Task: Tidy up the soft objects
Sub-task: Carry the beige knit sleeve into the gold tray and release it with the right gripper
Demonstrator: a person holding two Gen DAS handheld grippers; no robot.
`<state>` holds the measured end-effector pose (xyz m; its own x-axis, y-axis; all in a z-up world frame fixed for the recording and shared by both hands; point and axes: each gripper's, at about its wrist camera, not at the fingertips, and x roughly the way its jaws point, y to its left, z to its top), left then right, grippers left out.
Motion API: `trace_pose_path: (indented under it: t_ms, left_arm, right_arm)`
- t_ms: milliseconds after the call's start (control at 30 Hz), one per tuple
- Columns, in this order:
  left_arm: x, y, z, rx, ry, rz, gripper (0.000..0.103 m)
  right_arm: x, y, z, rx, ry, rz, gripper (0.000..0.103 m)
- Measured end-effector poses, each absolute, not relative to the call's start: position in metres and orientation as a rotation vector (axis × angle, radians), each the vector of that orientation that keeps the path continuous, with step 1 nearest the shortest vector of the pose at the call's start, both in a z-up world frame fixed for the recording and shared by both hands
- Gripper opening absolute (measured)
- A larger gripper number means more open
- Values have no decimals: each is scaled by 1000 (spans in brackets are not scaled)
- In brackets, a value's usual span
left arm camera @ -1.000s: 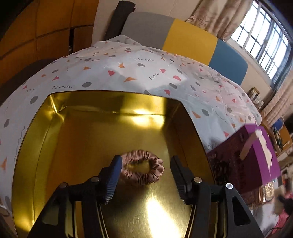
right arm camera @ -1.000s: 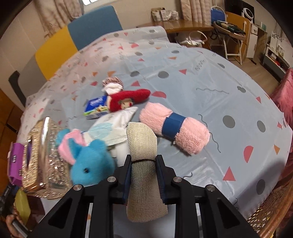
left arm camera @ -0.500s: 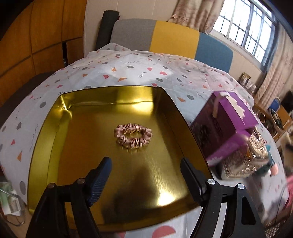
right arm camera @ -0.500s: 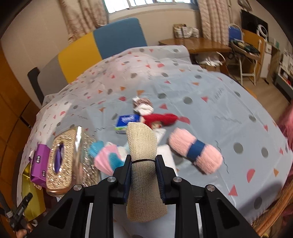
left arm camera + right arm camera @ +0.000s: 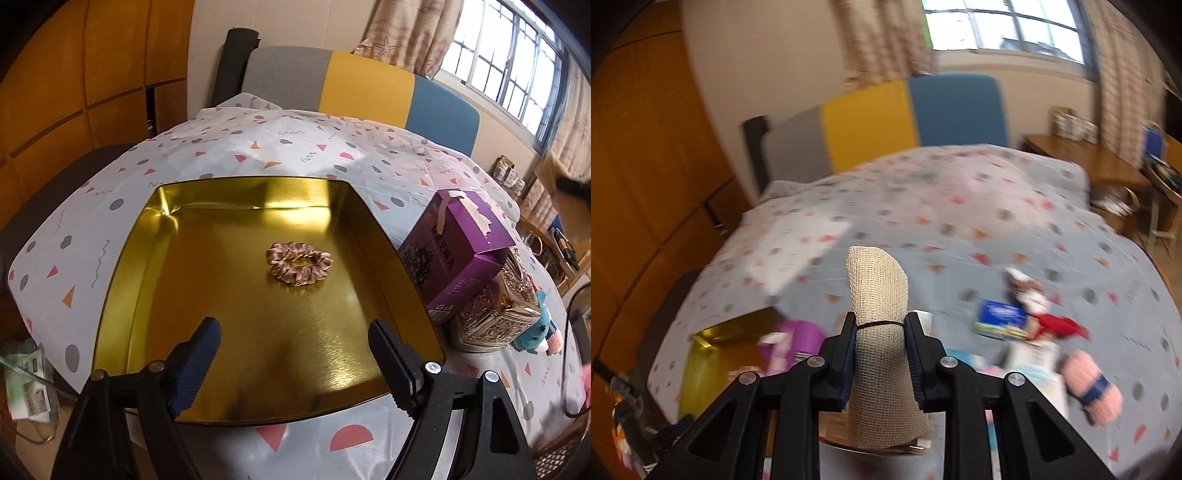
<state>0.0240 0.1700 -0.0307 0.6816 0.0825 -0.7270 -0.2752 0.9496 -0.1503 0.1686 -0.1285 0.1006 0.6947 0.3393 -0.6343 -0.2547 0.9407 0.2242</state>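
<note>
A pink scrunchie [image 5: 300, 263] lies in the gold tray [image 5: 122, 295] on the patterned tablecloth. My left gripper [image 5: 295, 354] is open and empty, held above the tray's near side, back from the scrunchie. My right gripper [image 5: 880, 347] is shut on a beige rolled mesh cloth [image 5: 881, 332] tied with a black band, held high above the table. In the right wrist view the gold tray [image 5: 701, 369] shows at lower left, and a pink rolled towel [image 5: 1089, 391] and a red soft toy [image 5: 1056, 326] lie at right.
A purple box [image 5: 458, 243] and an ornate gold tissue box [image 5: 495, 314] stand right of the tray, with a blue plush [image 5: 539, 325] beside them. A blue tissue pack [image 5: 997, 317] lies on the cloth. A grey, yellow and blue chair back [image 5: 354, 85] stands behind the table.
My left gripper let go of the scrunchie, opened wide and pulled back and up from the tray. My right gripper lifted the beige roll and swung left toward the tray.
</note>
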Motion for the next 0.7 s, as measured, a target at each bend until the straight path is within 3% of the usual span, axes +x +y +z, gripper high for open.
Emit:
trace_pose_path:
  t_ms: [700]
  left_arm:
    - [5,205,-37,-316,793,276,86]
  right_arm:
    - [149,59,59,-98,848,665,24]
